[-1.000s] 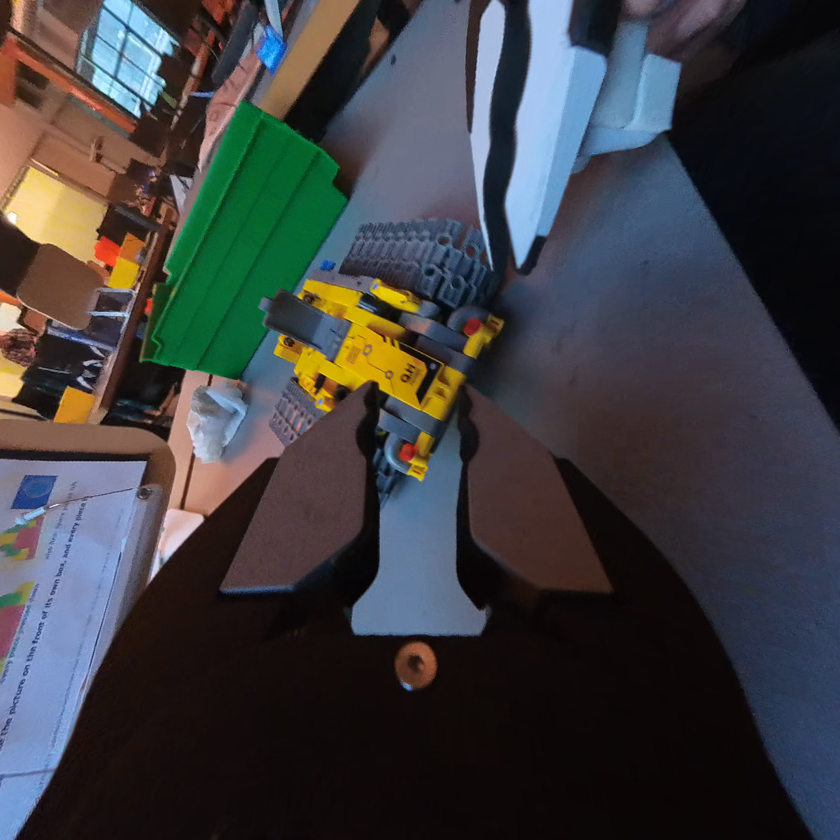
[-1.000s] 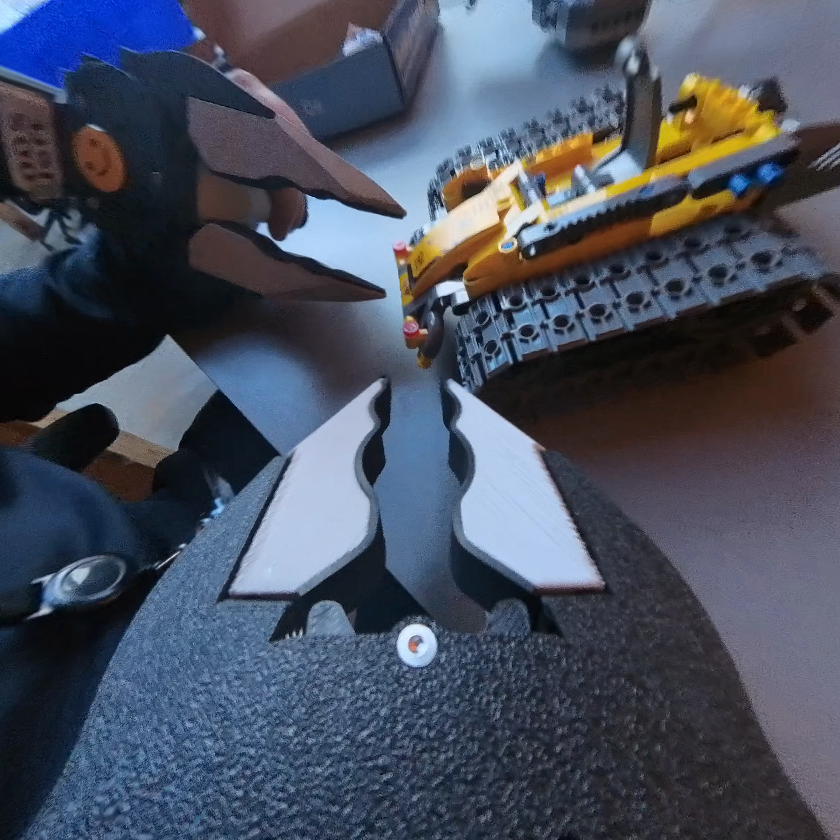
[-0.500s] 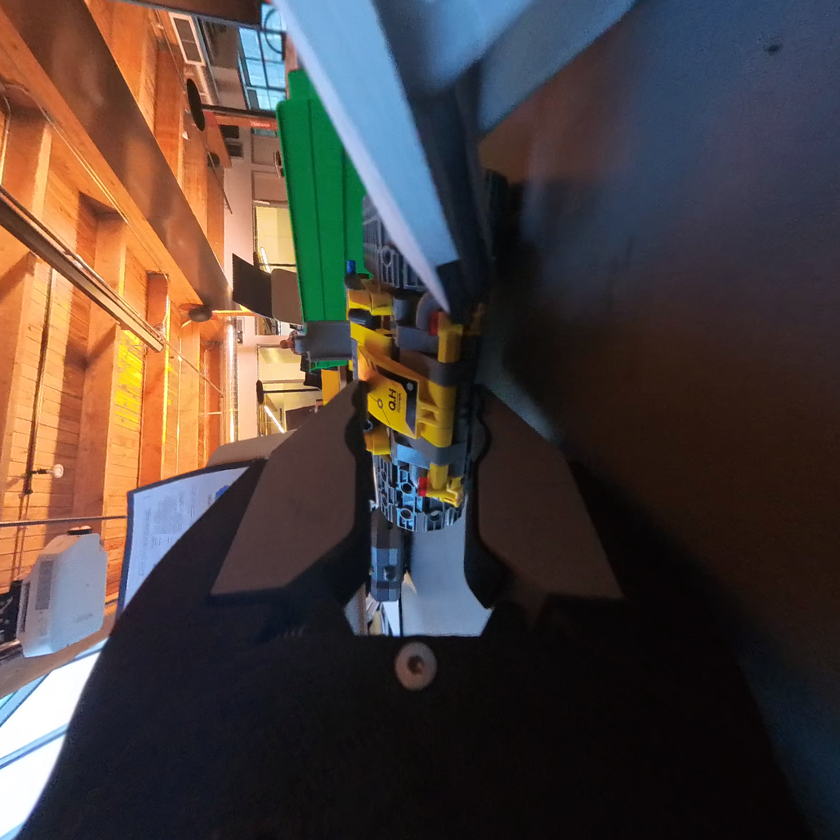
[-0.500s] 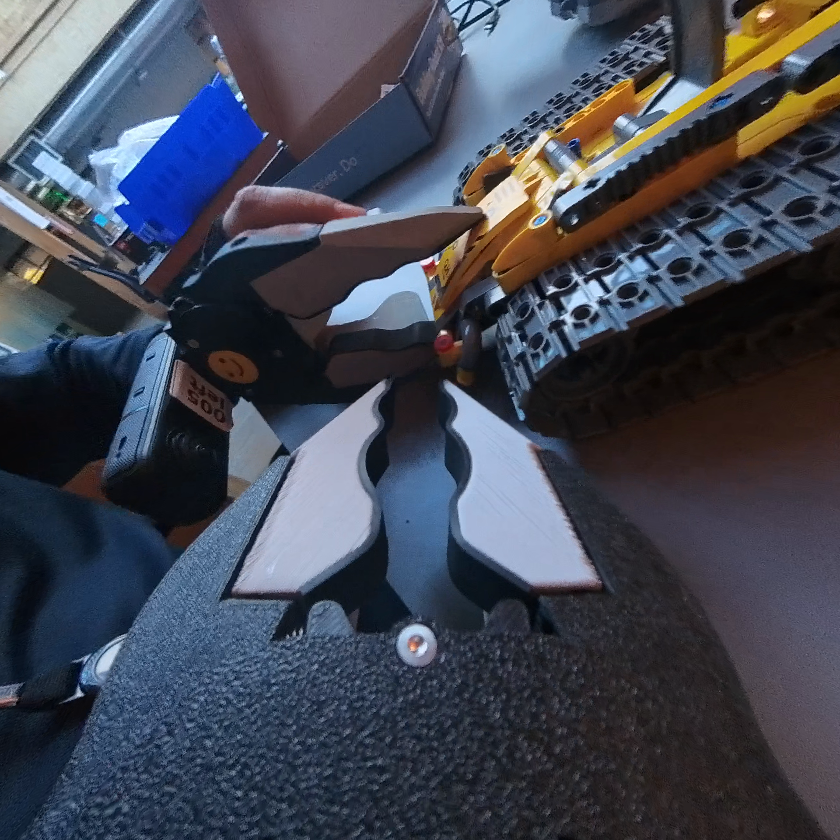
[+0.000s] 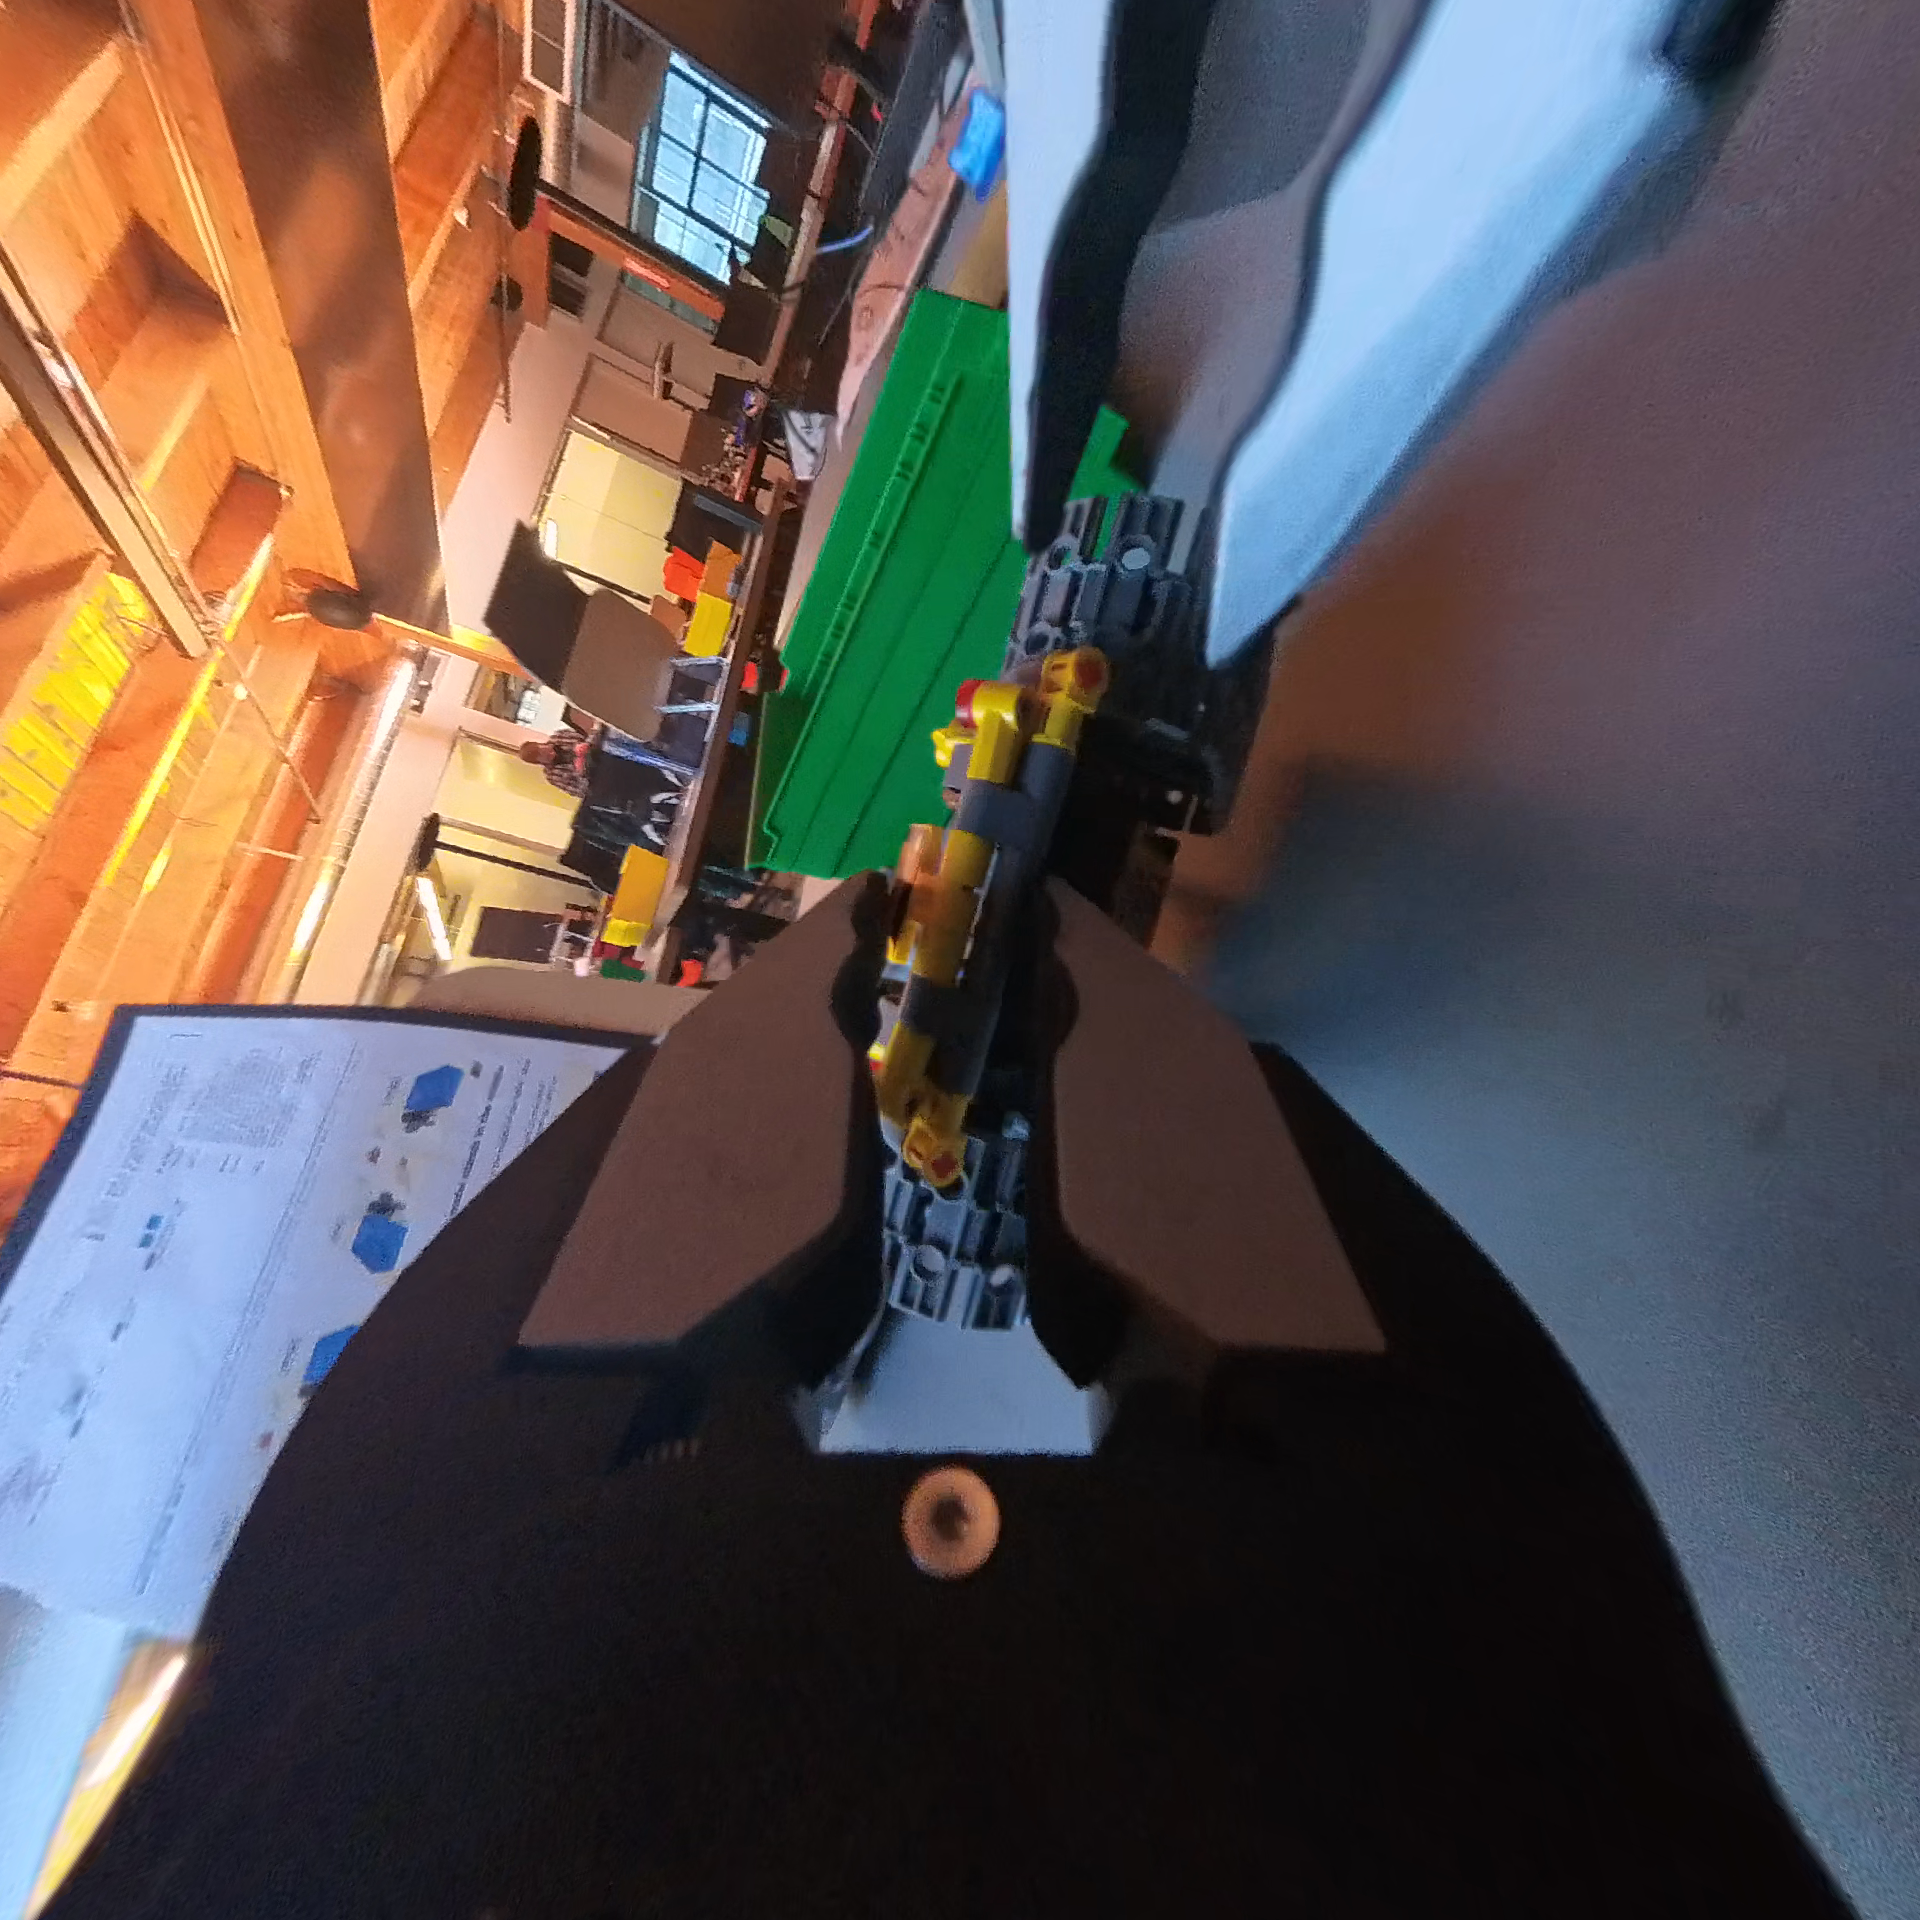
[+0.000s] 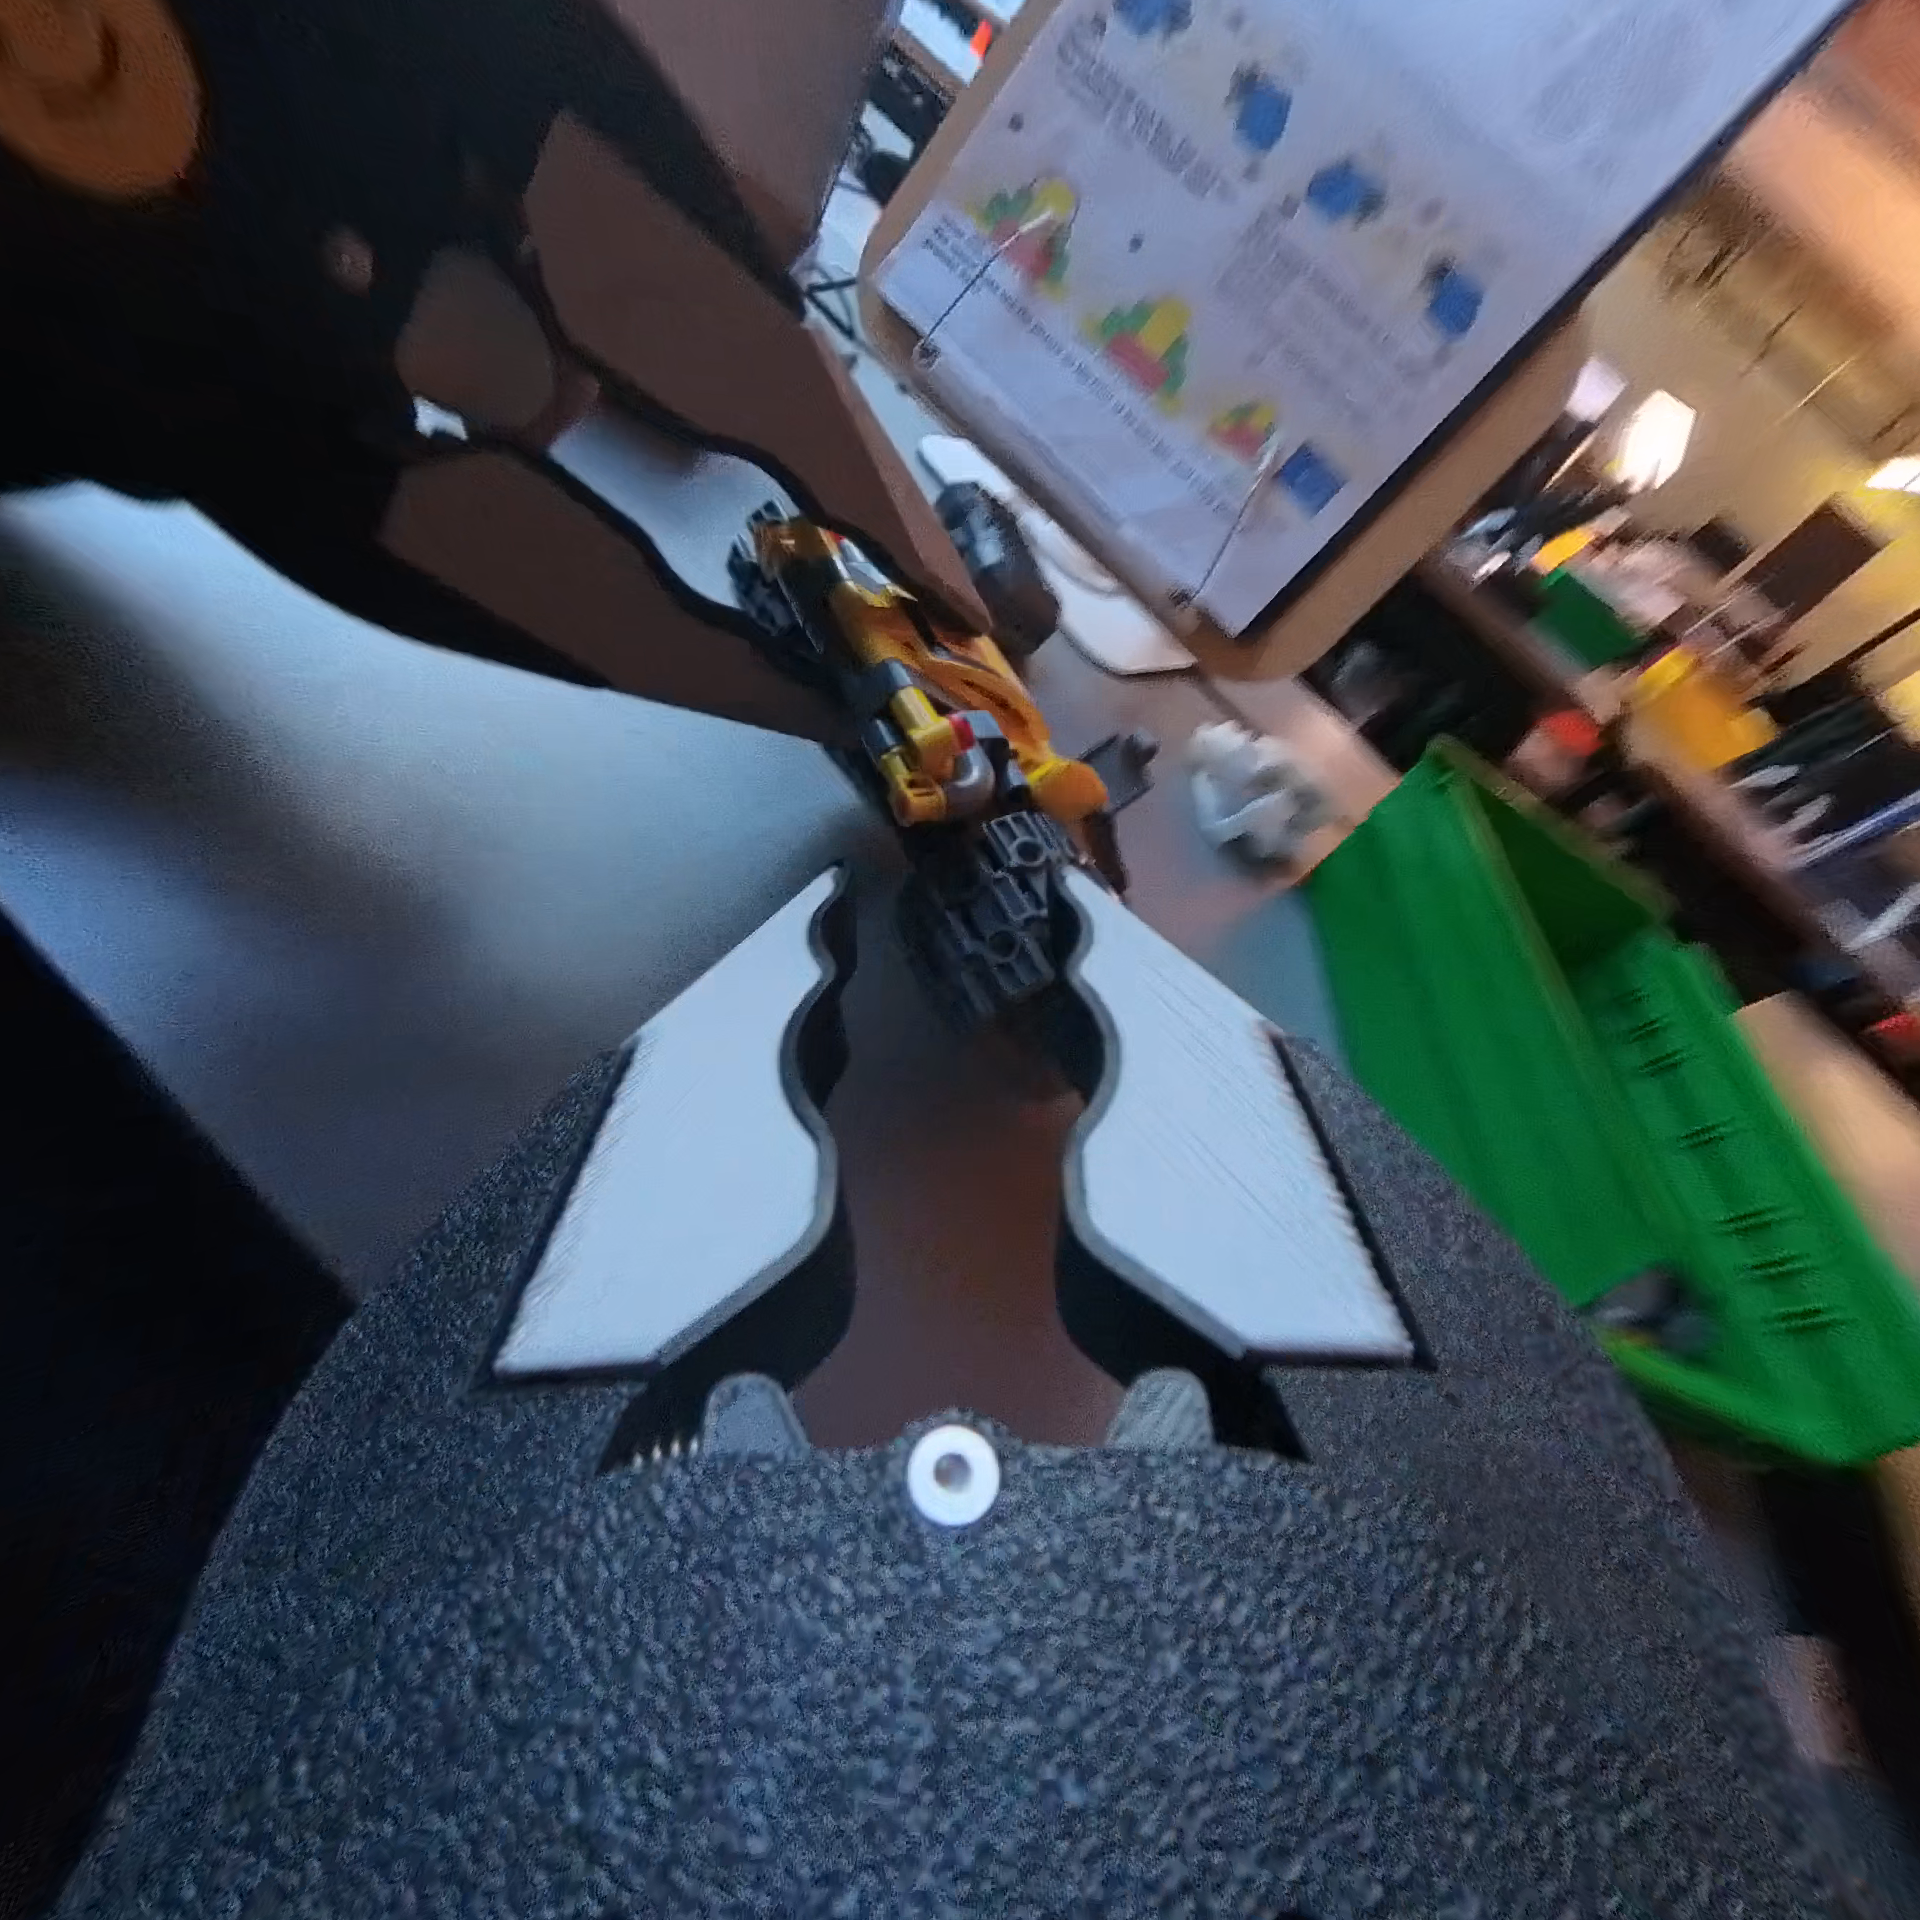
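Note:
A yellow and grey brick-built tracked vehicle [image 5: 961,935] sits between both grippers. My left gripper [image 5: 956,906], with brown fingers, is shut on its yellow and grey end, one finger on each side. In the right wrist view this gripper comes in from the upper left and pinches the yellow body [image 6: 914,665]. My right gripper [image 6: 958,889], with white fingers, is open, and its jaws straddle the end of the grey track [image 6: 987,935] closely. In the left wrist view its white fingers [image 5: 1288,436] reach down around that track [image 5: 1122,566]. Both views are blurred and strongly tilted.
A green plastic bin [image 5: 894,623] stands just beyond the vehicle, also in the right wrist view [image 6: 1558,1060]. A board with a printed sheet [image 5: 208,1247] stands beside the left gripper. A crumpled white wad [image 6: 1247,800] lies on the grey table [image 5: 1610,987]. Across from one pair of fingers to the other is roughly 5 cm.
The left gripper moved in and closed on the vehicle's end, rolling on its side. The right gripper opened wider and swung round onto the track end. Both views tilted strongly.

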Action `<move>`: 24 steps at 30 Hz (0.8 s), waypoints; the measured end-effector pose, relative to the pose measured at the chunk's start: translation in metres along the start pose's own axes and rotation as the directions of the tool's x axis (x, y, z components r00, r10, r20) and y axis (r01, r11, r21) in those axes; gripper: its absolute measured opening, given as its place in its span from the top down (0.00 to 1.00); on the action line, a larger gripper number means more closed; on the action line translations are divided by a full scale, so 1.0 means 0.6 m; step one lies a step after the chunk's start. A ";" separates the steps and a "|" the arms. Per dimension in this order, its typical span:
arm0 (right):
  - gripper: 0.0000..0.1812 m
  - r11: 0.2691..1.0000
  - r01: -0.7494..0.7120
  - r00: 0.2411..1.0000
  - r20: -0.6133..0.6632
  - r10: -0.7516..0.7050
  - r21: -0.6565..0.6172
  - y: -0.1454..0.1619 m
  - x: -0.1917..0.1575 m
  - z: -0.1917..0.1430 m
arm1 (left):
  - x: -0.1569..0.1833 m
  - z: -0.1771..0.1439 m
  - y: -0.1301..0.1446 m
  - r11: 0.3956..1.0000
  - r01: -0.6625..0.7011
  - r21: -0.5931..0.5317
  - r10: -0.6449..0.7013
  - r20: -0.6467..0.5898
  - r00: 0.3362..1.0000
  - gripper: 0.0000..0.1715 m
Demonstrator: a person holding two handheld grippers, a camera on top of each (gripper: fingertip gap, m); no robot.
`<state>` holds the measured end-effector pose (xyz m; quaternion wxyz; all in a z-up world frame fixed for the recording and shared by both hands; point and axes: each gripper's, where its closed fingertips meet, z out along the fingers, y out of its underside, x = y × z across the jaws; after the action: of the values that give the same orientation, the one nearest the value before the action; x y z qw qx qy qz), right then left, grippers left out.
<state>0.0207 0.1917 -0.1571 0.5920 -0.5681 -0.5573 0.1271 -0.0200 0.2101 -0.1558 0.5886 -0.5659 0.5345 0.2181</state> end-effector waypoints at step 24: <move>0.95 0.972 0.232 0.965 -0.136 -0.223 0.050 -0.087 0.081 0.033 | -0.065 0.016 -0.057 0.947 0.316 -0.051 -0.320 -0.172 0.932 0.90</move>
<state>-0.0032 0.2236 -0.0948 0.6556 -0.4879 -0.5749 0.0393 0.0002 0.2235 -0.1091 0.5598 -0.6686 0.4838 0.0747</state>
